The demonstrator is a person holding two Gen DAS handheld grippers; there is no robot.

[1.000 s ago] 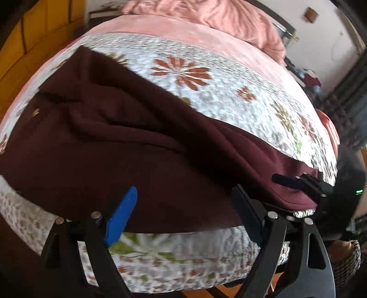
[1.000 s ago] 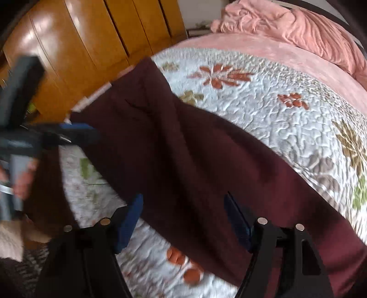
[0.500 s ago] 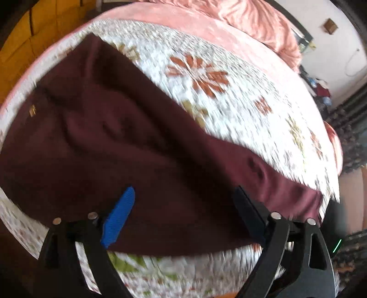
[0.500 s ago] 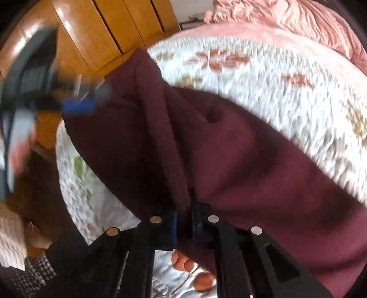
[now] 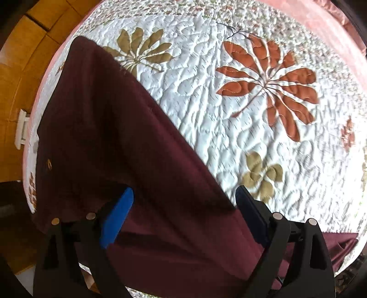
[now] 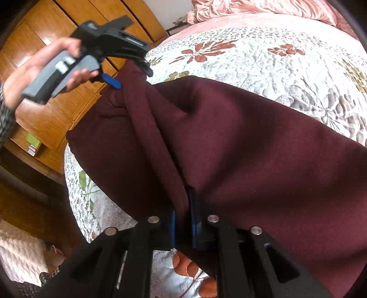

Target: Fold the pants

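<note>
Dark maroon pants (image 5: 110, 128) lie spread on a white quilt with flower prints (image 5: 229, 96). My left gripper (image 5: 183, 201) is open and hovers above the pants' far edge, with cloth below both blue pads. It also shows in the right wrist view (image 6: 128, 75), held in a hand above the pants' upper corner. My right gripper (image 6: 183, 215) is shut on a raised ridge of the pants (image 6: 252, 142) at their near edge. The cloth pulls up into folds towards its jaws.
The quilt (image 6: 275, 55) covers a bed with a pink sheet (image 6: 252, 20) and a bunched pink blanket at the back. Wooden wardrobe doors (image 6: 45, 29) stand to the left. The bed's edge drops to a wooden floor (image 5: 13, 68) on the left.
My left gripper has moved forward over the pants towards their far edge, still open. My right gripper closed on the near edge of the pants and now holds a ridge of cloth.
</note>
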